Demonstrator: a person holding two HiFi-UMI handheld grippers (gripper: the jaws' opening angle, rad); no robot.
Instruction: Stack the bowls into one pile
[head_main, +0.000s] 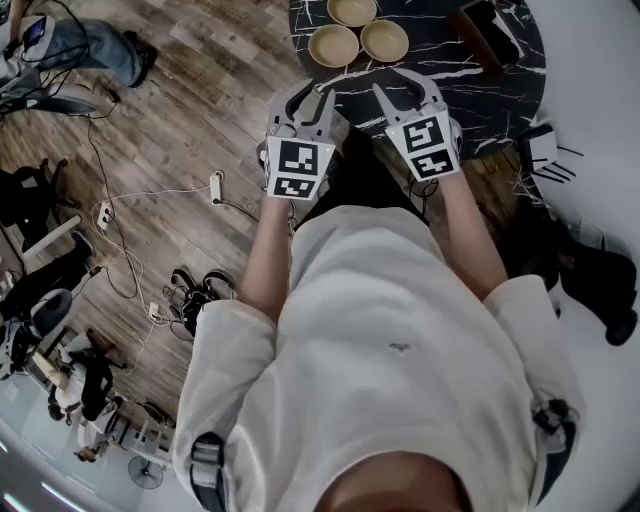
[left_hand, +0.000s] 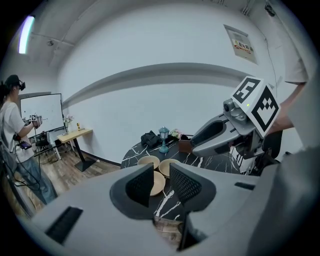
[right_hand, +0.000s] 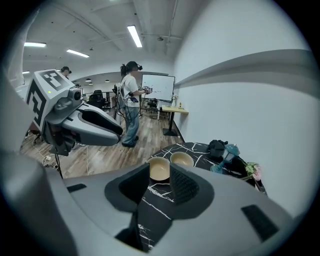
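Bowls (head_main: 334, 45): three, tan, empty and unstacked, set close together on the black marble-pattern table (head_main: 470, 75).

Left gripper (head_main: 307, 100): jaws apart, nothing between the pads. Its own view sights the cluster through the gap.

Right gripper (head_main: 404, 92): jaws likewise apart and empty. Both grippers are held at the table's near edge, clear of the bowls.

Each gripper carries a marker cube (head_main: 297, 168) (black-and-white square code, no readable text).

View differences:
- The head view shows all three bowls from above, plus the wood floor (head_main: 180, 90) and loose cables (head_main: 110, 210).
- The right gripper view shows only two bowls.
- The left gripper view adds a wall poster (left_hand: 241, 45), its print too small to read, and a teal lantern (left_hand: 163, 139) standing beyond the bowls.
- Both gripper views show a whiteboard (left_hand: 40, 112) with illegible marks.
- The right gripper view shows a standing person (right_hand: 131, 100) near the whiteboard.
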